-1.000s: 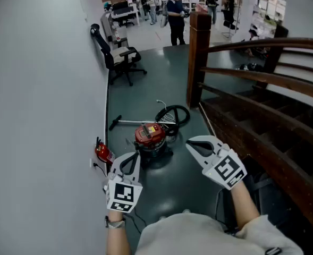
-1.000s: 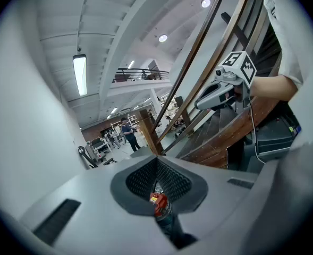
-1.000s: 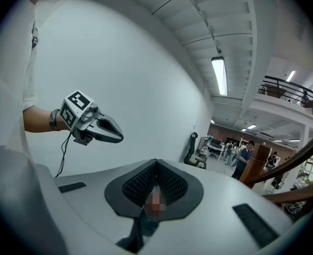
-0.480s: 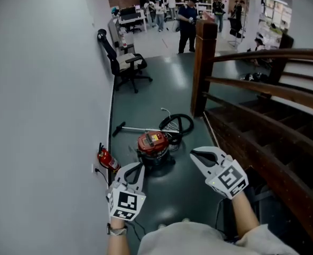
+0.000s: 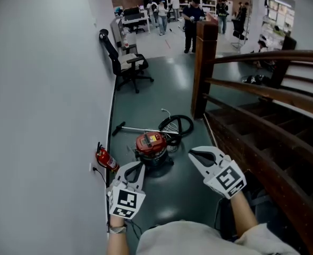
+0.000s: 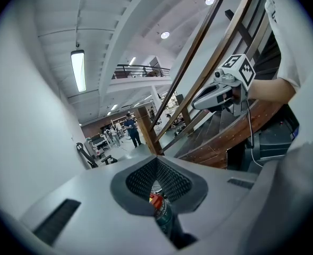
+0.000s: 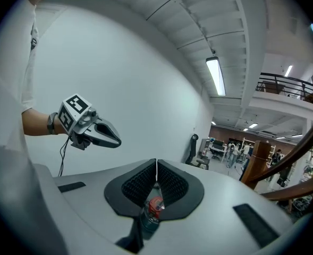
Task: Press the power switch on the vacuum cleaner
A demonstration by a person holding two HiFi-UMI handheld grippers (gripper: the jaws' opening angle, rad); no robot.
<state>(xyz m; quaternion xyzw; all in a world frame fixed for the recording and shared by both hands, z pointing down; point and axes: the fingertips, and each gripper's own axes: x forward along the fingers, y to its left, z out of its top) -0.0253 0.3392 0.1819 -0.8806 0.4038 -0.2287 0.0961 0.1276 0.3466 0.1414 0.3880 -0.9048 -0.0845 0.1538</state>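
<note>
Standing well short of the vacuum cleaner (image 5: 151,142), the person hasn't pressed the switch, so the whole approach and press remain. The vac sits on the dark green floor (image 5: 167,86) near the wall (image 5: 39,89), hose (image 5: 176,124) coiled behind it. Left gripper (image 5: 136,166) & right gripper (image 5: 192,153) are both closed on nothing (vac only glimpsed past the pads). Wooden railing (image 5: 252,84) at right, office chair (image 5: 125,62) & ppl farther back.

Red-lidded vacuum cleaner (image 5: 151,146) upright; floor.
</note>
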